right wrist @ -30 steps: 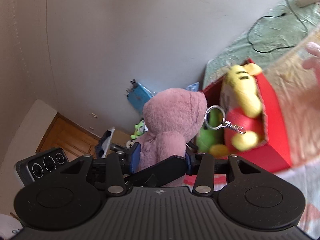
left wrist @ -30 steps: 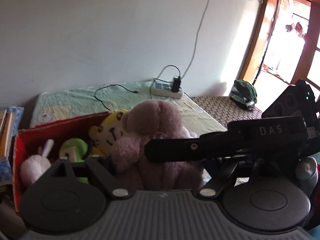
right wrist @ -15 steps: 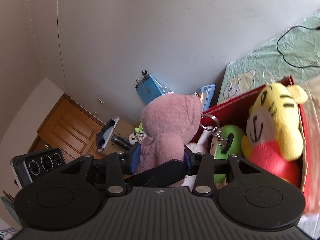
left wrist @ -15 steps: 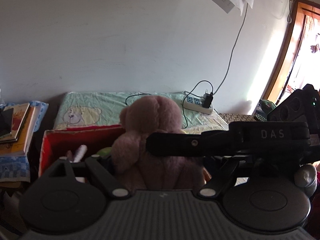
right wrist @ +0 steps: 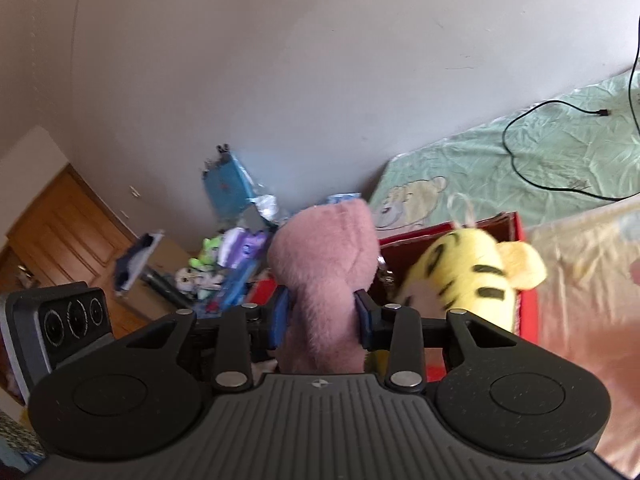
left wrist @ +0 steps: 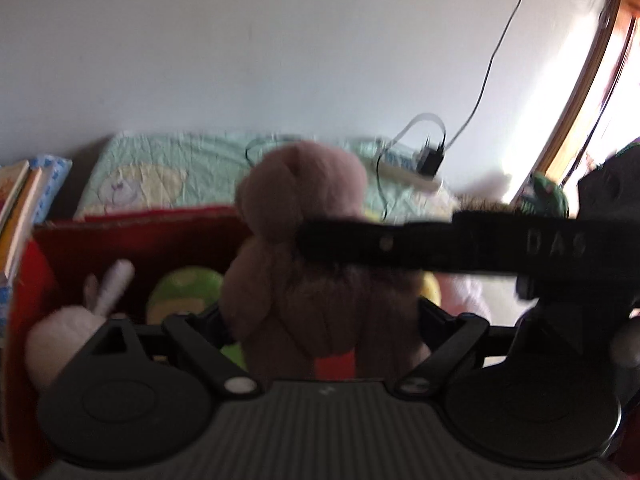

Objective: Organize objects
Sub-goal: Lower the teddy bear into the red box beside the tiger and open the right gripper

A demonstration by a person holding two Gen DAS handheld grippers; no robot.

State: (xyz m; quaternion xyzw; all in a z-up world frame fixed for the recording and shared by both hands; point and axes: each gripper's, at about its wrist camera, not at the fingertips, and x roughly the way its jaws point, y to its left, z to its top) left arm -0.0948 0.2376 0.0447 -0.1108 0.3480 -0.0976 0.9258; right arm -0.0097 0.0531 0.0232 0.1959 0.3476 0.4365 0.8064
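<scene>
Pink plush bear (right wrist: 326, 276) sits nearest us in both wrist views, pinched at its waist between the blue pads (right wrist: 280, 316) of our right gripper (right wrist: 320, 318), which presses into the fur from both sides. In the left wrist view the same bear (left wrist: 304, 216) fills the centre; our left gripper (left wrist: 320, 320) has a finger at each flank of the toy, yet motion blur keeps us from telling whether it squeezes or only brackets it. Across that view, from 3 o'clock toward the centre, runs the black body of the other tool, and on it we read the letters "DAS" (left wrist: 556, 244); nothing else is legible. Just behind the bear stands the red box (left wrist: 132, 232), its near wall cut off by our grippers. Inside it we make out a white plush rabbit (left wrist: 64, 332) at 8 o'clock, a green toy (left wrist: 184, 292) half hidden, and in the right wrist view a yellow striped tiger plush (right wrist: 472, 276), smeared by blur. Farther back lies a pale green bedsheet (right wrist: 540, 156) printed with a cartoon bear, a black cable (right wrist: 560, 192) looping over it. At 10 o'clock in the right view a clutter of blue packaging (right wrist: 228, 184) and small toys stays too blurred to name.
</scene>
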